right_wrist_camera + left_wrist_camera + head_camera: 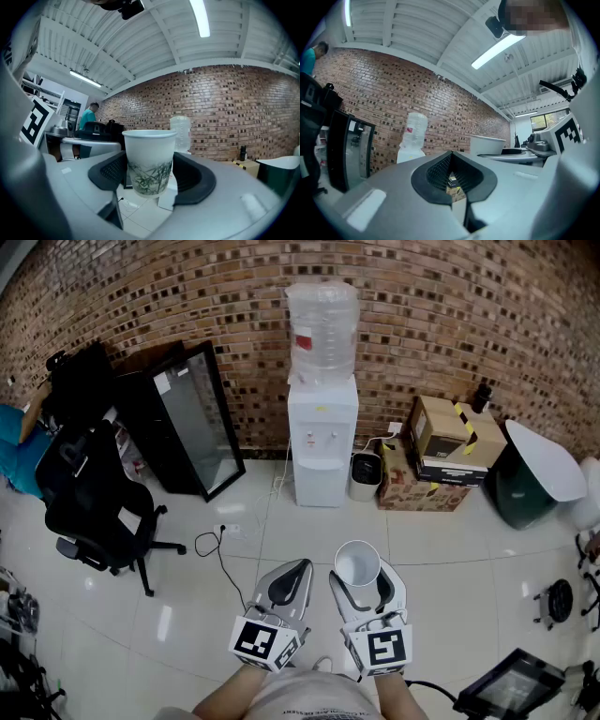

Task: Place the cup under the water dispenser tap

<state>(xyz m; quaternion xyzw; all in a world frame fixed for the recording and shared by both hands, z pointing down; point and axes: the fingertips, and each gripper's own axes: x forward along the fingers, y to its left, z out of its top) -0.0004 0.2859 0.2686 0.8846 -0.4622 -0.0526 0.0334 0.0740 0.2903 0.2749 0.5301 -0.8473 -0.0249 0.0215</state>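
A: Right gripper (360, 576)?
B: Clamped on the paper cup (357, 562). Cup upright, a pad on each side.
A: Left gripper (298, 573)?
B: Jaws together, nothing in them.
A: Cup versus water dispenser (322, 442)?
B: Well apart. Dispenser stands at the brick wall (487, 315) ahead, cup is out over the tiled floor (450, 568).

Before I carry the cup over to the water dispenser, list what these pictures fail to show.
- Taps on the water dispenser: too small in the head view to tell apart.
- Dispenser's front, right gripper view: hidden behind the cup held by the right gripper.
- Dispenser's base, left gripper view: cut off by the left gripper itself.
- Person at far left, head view: cut off by the picture's edge.
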